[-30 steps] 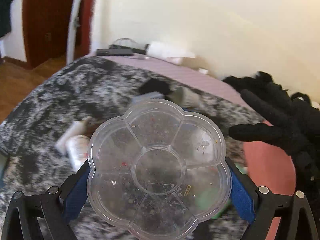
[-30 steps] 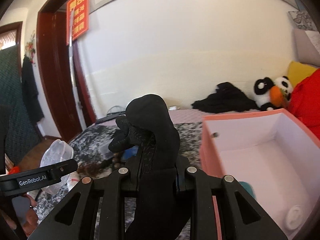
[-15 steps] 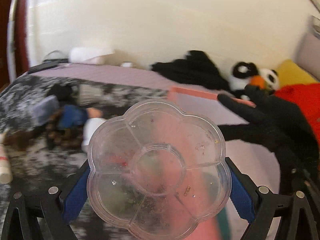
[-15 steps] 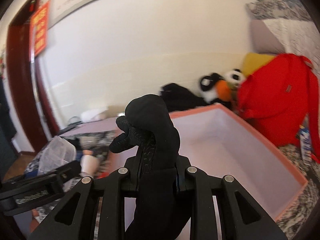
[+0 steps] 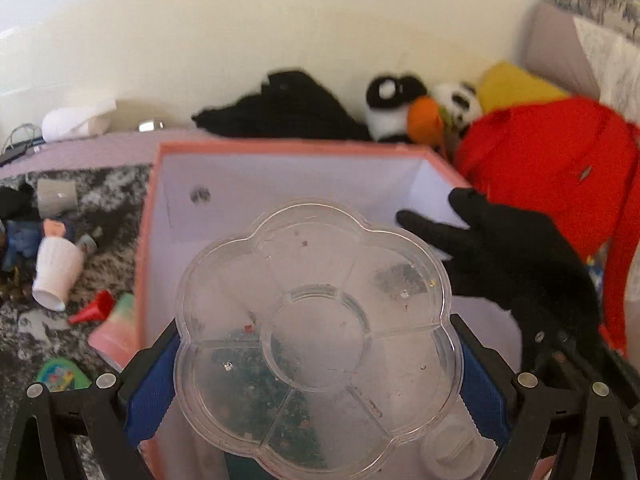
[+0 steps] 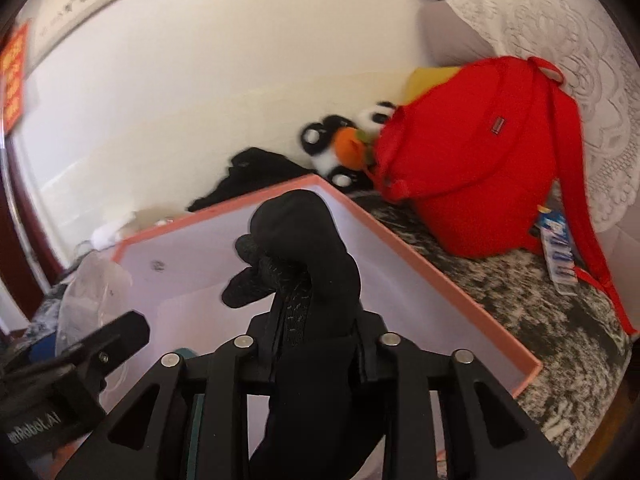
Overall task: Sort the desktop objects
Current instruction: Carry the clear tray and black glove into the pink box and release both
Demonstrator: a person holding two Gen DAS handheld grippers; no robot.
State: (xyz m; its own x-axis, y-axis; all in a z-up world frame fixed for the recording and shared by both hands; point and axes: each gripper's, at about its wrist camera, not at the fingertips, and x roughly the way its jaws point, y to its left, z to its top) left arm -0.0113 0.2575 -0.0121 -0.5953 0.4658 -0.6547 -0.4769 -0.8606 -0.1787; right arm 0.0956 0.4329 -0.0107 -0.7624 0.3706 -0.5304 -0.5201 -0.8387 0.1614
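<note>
Tray (image 5: 316, 336), a clear flower-shaped one with small beads in its cells, is clamped by its two side lobes in the fingers (image 5: 154, 390) of the left gripper (image 5: 316, 396) and hangs level over the near part of the pink box (image 5: 280, 148). The glove (image 6: 304, 256), black, is pinched in the right gripper (image 6: 316, 344), whose fingers are nearly closed on its cuff; it stands over the box interior, right of the tray. Inside the box, under the tray, a white lid (image 5: 452, 452) and something teal show (the teal thing is too hidden to name). Left of the box, on the mottled cover, lie a white cup (image 5: 56, 272), a red cone (image 5: 94, 306) and a grey cup (image 5: 56, 198).

Judged step: setting both held things into the box. To do it well, keep the tray flat so beads stay in their cells, lower it close to the floor, clear of the lid, then part the fingers. The glove is limp and may simply be dropped beside it.
</note>
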